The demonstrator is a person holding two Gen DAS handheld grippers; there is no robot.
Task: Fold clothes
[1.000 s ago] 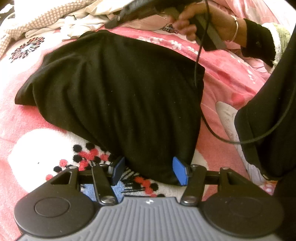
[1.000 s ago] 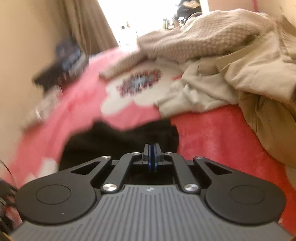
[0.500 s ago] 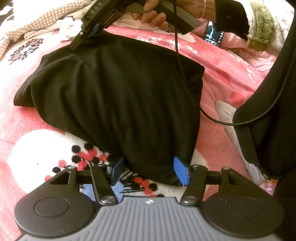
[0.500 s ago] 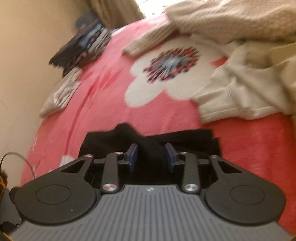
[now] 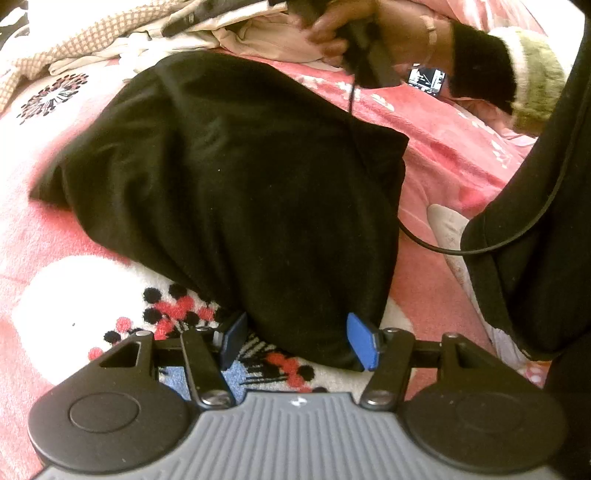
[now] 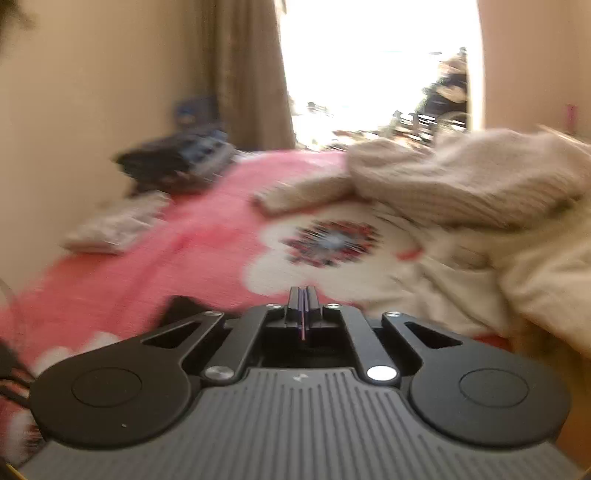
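**Right gripper shut and lifted off the black garment**

Half a second back my right gripper (image 6: 303, 314) stood with its pads apart over the far edge of the black garment (image 5: 236, 199); now they are pressed together with nothing visible between them. My right hand (image 5: 343, 26) has risen toward the cream clothes pile (image 6: 480, 206). The garment's far edge now sits humped higher.
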